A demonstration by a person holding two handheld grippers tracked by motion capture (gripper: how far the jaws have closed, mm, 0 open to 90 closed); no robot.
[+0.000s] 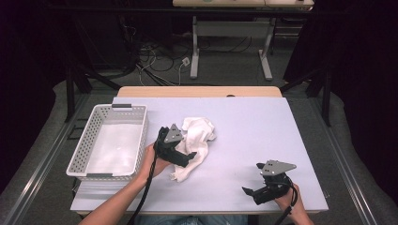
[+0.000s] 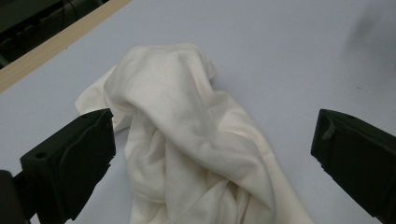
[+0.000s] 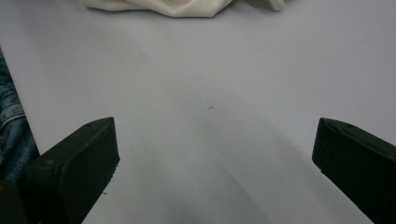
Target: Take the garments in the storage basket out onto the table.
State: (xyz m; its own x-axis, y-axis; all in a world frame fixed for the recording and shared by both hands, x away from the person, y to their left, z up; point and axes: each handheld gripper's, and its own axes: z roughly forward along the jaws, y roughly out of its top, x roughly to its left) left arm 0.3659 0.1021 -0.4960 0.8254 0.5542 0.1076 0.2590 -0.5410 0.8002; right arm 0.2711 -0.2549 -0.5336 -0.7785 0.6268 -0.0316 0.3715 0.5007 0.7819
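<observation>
Desk [image 1: 263,122]: pale lavender top, wood strip along the far edge. White perforated basket [image 1: 94,126] sits at its left side, just beside the cloth. Cream cloth [image 1: 199,136] lies crumpled near desk centre, loose on the surface. Left gripper [image 1: 187,157] is over the cloth's near-left part, jaws spread wide with the cloth between them in the left gripper view [image 2: 187,140], pads not pressing it. Right gripper [image 1: 251,192] at the near-right corner, well apart from the cloth, jaws spread over bare desk, holding nothing.
</observation>
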